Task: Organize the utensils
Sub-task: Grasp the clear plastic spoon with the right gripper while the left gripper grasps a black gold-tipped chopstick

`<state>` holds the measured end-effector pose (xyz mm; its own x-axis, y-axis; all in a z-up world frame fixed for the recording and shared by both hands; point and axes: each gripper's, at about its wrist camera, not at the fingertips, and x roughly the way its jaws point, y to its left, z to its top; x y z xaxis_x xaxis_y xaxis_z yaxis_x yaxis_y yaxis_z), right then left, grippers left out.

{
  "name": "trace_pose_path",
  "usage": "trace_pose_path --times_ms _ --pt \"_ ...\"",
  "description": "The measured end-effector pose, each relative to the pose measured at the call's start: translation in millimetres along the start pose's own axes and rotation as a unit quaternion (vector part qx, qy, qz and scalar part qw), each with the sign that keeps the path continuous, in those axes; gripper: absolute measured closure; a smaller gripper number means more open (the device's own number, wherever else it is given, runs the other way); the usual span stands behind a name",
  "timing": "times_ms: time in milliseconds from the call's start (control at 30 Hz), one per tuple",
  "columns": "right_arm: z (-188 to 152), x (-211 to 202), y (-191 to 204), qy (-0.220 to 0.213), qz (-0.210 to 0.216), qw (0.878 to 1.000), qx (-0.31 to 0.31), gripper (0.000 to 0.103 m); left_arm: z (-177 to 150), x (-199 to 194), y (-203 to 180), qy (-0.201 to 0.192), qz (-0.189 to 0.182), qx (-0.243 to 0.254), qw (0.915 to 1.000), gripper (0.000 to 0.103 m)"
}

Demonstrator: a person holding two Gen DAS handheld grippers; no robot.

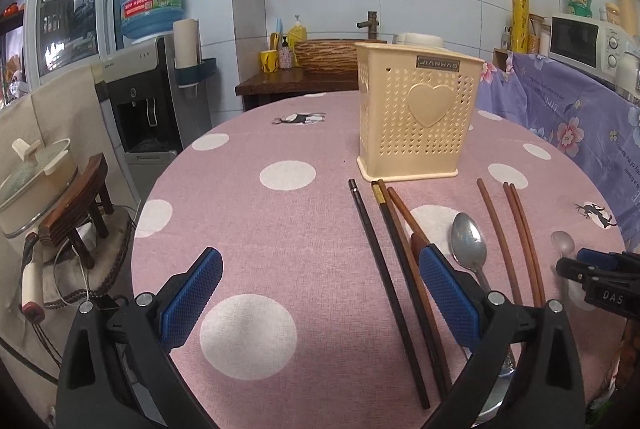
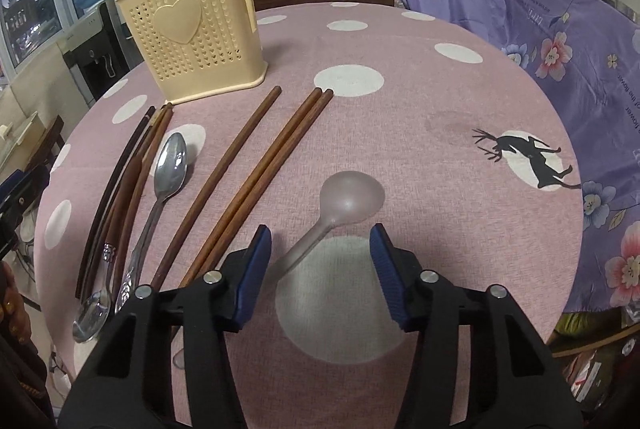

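Clearly right gripper (image 2: 320, 269) was nearer: clear plastic spoon (image 2: 340, 205) lay on pink tablecloth (image 2: 420, 101) just ahead, handle running back between half-open, empty jaws, bowl pointing away. Left gripper (image 1: 320, 301) gaped wide, empty, near dark chopsticks (image 1: 384, 261). Cream holder (image 2: 200, 41) stood far-left.

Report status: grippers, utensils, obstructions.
Left gripper open over table. Right gripper open, straddling clear plastic spoon. Cream perforated holder upright, path clear.
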<state>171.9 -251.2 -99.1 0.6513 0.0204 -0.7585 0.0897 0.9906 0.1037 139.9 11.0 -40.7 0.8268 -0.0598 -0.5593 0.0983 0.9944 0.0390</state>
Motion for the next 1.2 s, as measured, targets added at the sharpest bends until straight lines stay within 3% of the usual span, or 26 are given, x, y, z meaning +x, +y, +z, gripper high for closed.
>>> trace_pose_path --times_ms 100,267,433,533,600,767,867,967,1200 --pt "7.4 8.1 2.0 -0.003 -0.017 1.000 -0.015 0.064 -0.3 3.1 3.8 0.003 -0.004 -0.003 1.0000 0.005" --pt "27.3 23.8 -4.3 0.001 -0.005 0.999 -0.037 0.081 1.8 4.9 6.0 0.003 -0.011 -0.005 0.9999 0.005" --pt "50.1 39.7 -12.5 0.014 0.012 0.997 -0.071 0.082 2.9 8.7 8.3 0.007 -0.013 -0.008 0.9999 0.005" --pt "52.3 41.9 -15.2 0.019 0.012 0.998 -0.063 0.071 4.2 13.5 7.8 0.015 -0.016 -0.009 0.9997 0.005" --pt "50.3 42.0 -13.0 0.019 -0.001 0.998 -0.060 0.051 4.6 17.0 8.0 0.022 -0.015 -0.012 0.9996 0.005" --pt "52.1 45.1 -8.1 0.024 -0.009 0.998 -0.055 0.048 10.3 27.7 7.8 0.044 -0.024 -0.017 0.9986 0.006" --pt "56.3 48.7 -10.3 0.024 -0.013 0.999 -0.047 0.048 15.2 41.6 5.2 0.081 -0.027 -0.019 0.9962 0.014" --pt "58.9 50.7 -11.7 0.023 -0.013 0.999 -0.042 0.048 21.0 57.5 4.9 0.117 -0.053 -0.038 0.9910 0.029" --pt "59.6 51.3 -11.9 0.024 -0.010 0.999 -0.047 0.048 25.3 81.6 -13.0 0.156 -0.047 0.000 0.9866 0.060"
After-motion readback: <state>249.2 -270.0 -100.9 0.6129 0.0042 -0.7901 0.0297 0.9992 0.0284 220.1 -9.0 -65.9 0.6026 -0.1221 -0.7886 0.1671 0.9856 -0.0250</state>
